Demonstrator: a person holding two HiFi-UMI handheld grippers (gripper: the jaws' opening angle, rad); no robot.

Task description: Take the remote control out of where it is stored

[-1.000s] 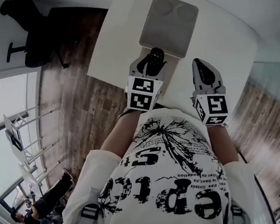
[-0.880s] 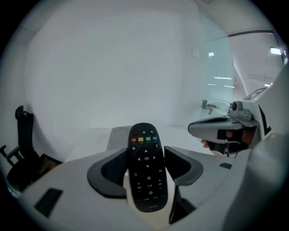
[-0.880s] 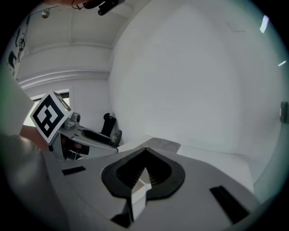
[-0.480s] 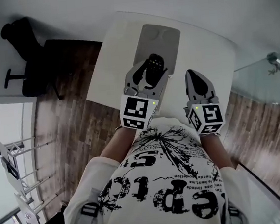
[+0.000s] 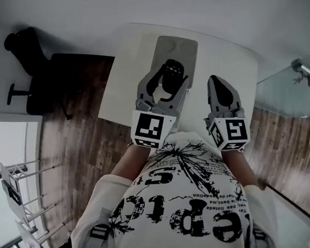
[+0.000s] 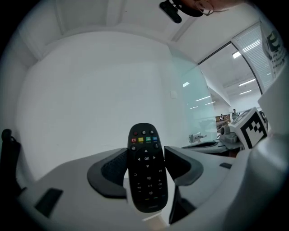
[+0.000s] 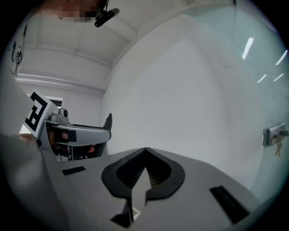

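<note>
well, the remote control (image 6: 147, 173) stands clamped between the left gripper (image 6: 145, 155) jaws; right gripper (image 7: 145, 155) closed, empty.

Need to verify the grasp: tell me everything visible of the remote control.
The remote control is a slim black oval, plastic-looking, with a row of red, yellow, green and blue buttons near its top, an OK pad with arrows and small keys below. It stands upright, buttons toward the camera, clamped between the left gripper's dark fingers, its top end jutting past them.
</note>
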